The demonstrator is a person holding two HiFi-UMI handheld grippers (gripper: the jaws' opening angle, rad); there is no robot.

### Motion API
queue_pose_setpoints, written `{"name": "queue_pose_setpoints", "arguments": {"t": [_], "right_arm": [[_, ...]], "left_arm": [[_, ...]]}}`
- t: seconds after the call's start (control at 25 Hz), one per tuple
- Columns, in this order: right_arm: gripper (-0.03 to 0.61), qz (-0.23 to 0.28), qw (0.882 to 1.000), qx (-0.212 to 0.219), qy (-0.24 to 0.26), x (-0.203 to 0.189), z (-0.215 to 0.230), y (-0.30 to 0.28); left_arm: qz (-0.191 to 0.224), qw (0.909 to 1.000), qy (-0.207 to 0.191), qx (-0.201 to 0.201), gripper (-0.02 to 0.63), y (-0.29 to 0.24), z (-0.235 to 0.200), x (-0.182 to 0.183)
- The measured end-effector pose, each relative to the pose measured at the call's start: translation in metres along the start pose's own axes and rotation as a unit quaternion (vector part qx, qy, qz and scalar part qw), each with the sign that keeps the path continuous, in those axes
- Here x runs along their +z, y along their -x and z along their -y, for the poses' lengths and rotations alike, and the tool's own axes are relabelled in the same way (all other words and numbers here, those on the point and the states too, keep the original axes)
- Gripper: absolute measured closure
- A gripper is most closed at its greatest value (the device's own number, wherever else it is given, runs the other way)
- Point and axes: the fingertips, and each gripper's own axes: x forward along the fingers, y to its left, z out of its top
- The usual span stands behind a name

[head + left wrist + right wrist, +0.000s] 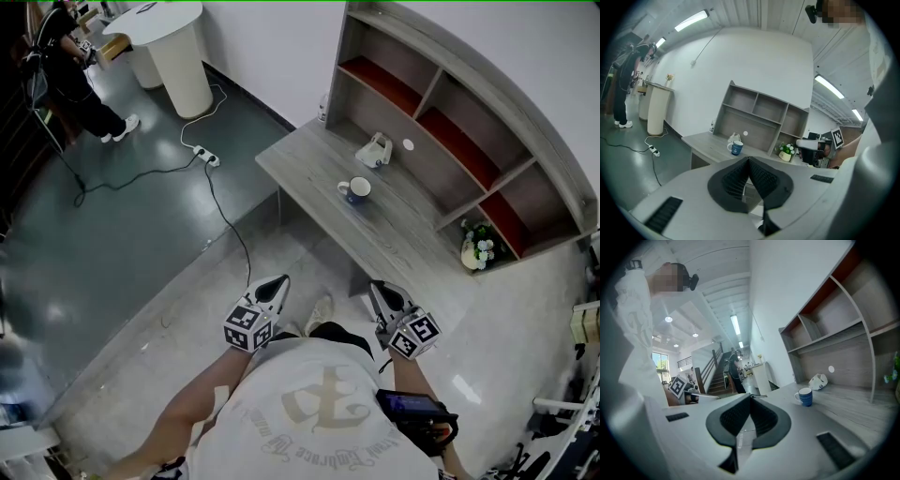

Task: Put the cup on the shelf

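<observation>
A blue cup [355, 190] with a white inside stands upright on the grey wooden desk [300, 161], in front of the open shelf unit [450, 122]. The cup also shows in the left gripper view [736, 147] and, small, in the right gripper view [804, 396]. My left gripper [277, 285] and right gripper [378, 290] hang close to my body, well short of the desk's near edge. The left gripper's [749, 160] jaws meet at their tips, as do the right gripper's [750, 396]. Nothing is between either pair.
A white crumpled object [374, 150] lies behind the cup near the shelf's back. A small flower pot [476, 248] stands at the desk's right end. A power strip with cable [204, 156] lies on the floor at left, near a white round stand [178, 56] and a person [70, 80].
</observation>
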Motion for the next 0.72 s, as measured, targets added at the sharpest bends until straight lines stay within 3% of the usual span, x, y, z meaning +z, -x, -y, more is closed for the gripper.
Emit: {"name": "queue_pose_setpoints", "arguments": {"t": [0.72], "right_arm": [[0.574, -0.020, 0.999, -0.017, -0.020, -0.009, 0.046, -0.059]], "left_arm": [[-0.011, 0.9995, 0.008, 0.027, 0.612, -0.018, -0.049, 0.008]]}}
